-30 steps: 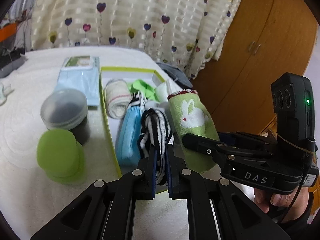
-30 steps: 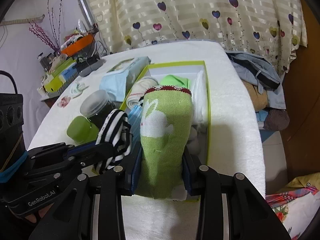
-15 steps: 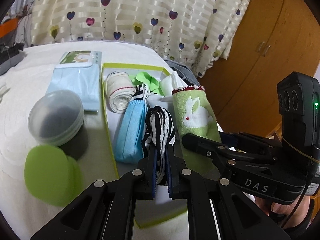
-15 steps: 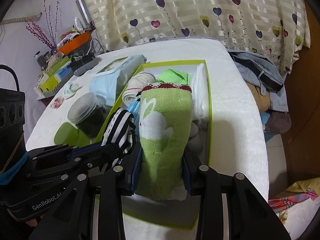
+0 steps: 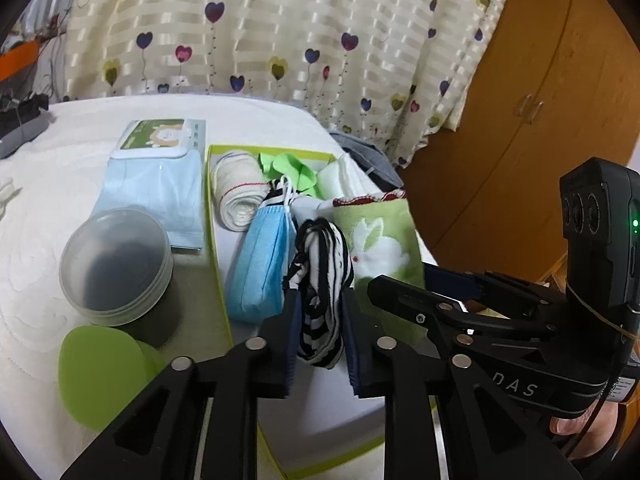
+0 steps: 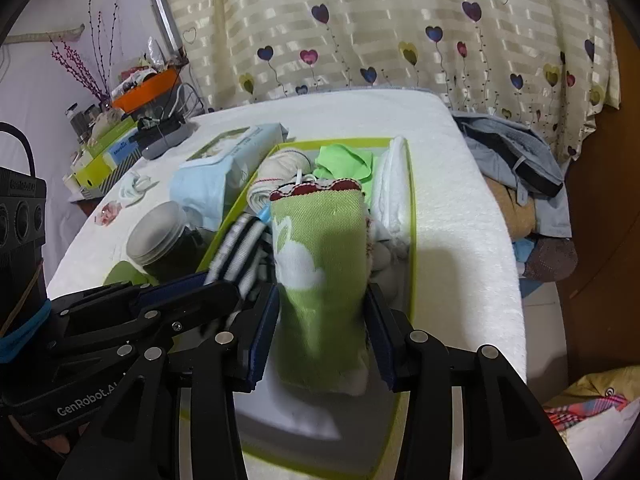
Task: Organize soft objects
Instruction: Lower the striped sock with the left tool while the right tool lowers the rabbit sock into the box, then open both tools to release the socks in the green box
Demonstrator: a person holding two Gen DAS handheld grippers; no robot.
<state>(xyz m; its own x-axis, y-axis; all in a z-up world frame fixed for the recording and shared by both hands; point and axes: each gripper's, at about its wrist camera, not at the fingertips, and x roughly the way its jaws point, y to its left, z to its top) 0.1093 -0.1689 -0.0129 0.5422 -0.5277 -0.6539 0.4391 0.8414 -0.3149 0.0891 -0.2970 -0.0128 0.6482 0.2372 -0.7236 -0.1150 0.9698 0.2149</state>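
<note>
A green-rimmed box (image 5: pixel 214 248) (image 6: pixel 412 240) on the white bed holds several soft things. My left gripper (image 5: pixel 319 320) has its jaws parted around a black-and-white striped sock (image 5: pixel 322 276) that lies in the box beside a blue face mask (image 5: pixel 262 256). My right gripper (image 6: pixel 320 332) has its jaws spread either side of a green rabbit sock (image 6: pixel 320 256) (image 5: pixel 380 240), which rests in the box. A rolled white cloth (image 5: pixel 236 188), a bright green cloth (image 5: pixel 292 168) and a white towel (image 6: pixel 394 188) lie at the box's far end.
Left of the box stand a frosted lidded jar (image 5: pixel 114 264), a green lid (image 5: pixel 98 376) and a wet-wipes pack (image 5: pixel 156 168). Clothes (image 6: pixel 520 168) pile off the bed's right edge. A wooden wardrobe (image 5: pixel 520 100) stands at right. Clutter fills a side table (image 6: pixel 132 120).
Both grippers have opened. The left has let go of the striped sock and the right has loosened off the green rabbit sock, both now lying lower in the box.
</note>
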